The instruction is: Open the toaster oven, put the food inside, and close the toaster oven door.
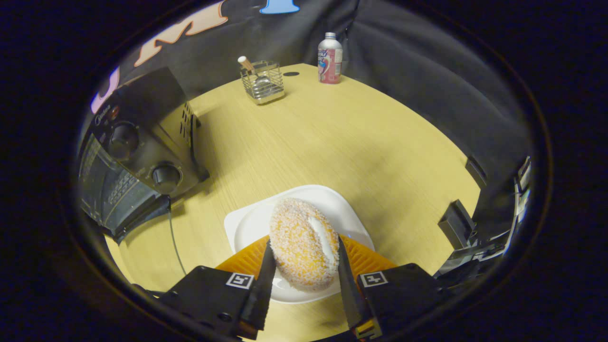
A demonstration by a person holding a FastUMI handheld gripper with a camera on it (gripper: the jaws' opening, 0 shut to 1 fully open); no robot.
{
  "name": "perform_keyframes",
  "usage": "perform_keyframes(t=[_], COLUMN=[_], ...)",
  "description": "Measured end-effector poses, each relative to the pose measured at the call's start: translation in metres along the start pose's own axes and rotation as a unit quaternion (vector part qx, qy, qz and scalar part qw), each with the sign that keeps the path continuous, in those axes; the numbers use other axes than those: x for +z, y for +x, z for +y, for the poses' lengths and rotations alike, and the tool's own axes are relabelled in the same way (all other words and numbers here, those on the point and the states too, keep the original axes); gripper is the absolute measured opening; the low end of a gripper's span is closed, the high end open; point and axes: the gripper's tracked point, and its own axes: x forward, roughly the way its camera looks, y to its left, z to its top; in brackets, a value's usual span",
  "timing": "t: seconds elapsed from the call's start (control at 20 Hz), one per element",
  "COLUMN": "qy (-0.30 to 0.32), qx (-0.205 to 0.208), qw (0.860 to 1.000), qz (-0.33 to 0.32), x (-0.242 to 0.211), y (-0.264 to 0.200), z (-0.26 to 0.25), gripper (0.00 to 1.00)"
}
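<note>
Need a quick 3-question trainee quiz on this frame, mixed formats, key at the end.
1. True or false: the gripper has its two fingers on opposite sides of the doughnut.
2. Multiple choice: what sits under the doughnut? A) a wire basket B) a white plate C) the bare table
3. Fill in: beyond the plate, at the far edge of the table, a wire basket stands beside a ____.

Key
1. True. The fingers flank the doughnut and appear to press on it.
2. B. The toaster oven stands apart, to the side of the plate.
3. Bottle.
</note>
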Motion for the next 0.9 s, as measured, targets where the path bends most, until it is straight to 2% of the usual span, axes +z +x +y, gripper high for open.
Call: perform_keyframes(t=[0.1, 0.45, 0.7, 0.9], qy=[0.030, 0.127, 0.178, 0.188], qx=[0.018, 0.105, 0.161, 0.190], qw=[0.999, 0.982, 0.965, 0.960], qz=[-0.025, -0.095, -0.102, -0.082], x=[0.015, 0.048, 0.038, 0.016], y=[-0.013, -0.067, -0.097, -0.105], z=[0.009, 0.063, 0.117, 0.161], gripper=[0.66, 0.66, 0.66, 0.66])
